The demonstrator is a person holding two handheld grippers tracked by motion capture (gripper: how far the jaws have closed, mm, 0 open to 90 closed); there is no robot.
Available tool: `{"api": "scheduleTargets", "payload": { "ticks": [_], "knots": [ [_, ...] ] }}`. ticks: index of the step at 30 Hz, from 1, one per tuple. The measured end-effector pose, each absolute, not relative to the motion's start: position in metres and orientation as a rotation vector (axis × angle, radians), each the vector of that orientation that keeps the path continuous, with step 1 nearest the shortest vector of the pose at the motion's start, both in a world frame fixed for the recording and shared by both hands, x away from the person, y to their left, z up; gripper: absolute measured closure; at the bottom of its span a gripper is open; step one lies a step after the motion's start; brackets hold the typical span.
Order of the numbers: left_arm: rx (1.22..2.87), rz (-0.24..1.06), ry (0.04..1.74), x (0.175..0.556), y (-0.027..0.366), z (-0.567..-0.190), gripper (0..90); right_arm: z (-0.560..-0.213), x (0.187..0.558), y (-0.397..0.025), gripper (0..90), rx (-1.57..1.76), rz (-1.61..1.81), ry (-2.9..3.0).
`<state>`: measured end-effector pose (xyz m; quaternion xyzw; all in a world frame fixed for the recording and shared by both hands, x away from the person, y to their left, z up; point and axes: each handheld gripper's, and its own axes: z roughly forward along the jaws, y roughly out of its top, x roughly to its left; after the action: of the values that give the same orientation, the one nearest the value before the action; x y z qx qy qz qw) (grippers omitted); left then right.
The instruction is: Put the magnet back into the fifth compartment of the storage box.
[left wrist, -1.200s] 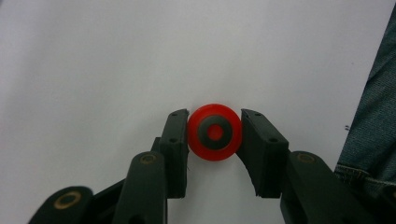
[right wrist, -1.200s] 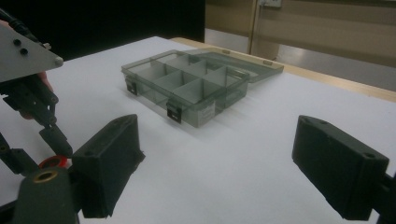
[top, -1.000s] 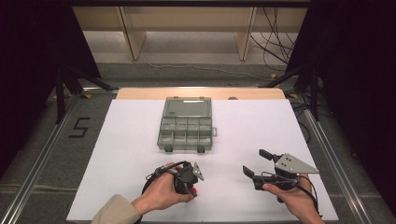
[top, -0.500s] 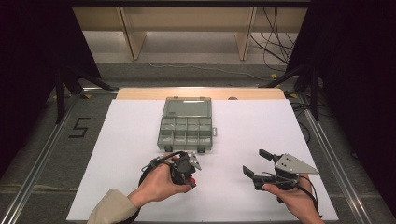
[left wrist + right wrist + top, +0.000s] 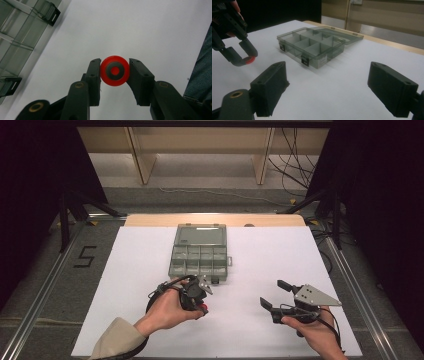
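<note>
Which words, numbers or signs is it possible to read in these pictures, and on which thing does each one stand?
"5": a dark figure on the grey floor, left of the white table cover.
Small label on the front wall of the organiser box: too blurred to read.
Red disc between the left gripper fingers: ring pattern, no text.

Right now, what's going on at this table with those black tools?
A person holds a tool in each hand over a white table. The left tool is shut on a small red disc, close to the front of an open, grey compartment box. The right tool is open and holds nothing, off to the side. The box's compartments look empty.
</note>
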<state>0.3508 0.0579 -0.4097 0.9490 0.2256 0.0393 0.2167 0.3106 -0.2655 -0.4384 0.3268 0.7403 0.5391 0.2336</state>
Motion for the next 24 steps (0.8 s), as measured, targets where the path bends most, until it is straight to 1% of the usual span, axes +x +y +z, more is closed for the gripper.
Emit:
{"api": "scheduleTargets", "payload": {
  "ticks": [24],
  "knots": [
    [2.625,0.145,0.648,0.363,0.064,-0.403,63.0,-0.439,0.31,-0.265,18.8,0.923,1.492,2.041]
  ]
}}
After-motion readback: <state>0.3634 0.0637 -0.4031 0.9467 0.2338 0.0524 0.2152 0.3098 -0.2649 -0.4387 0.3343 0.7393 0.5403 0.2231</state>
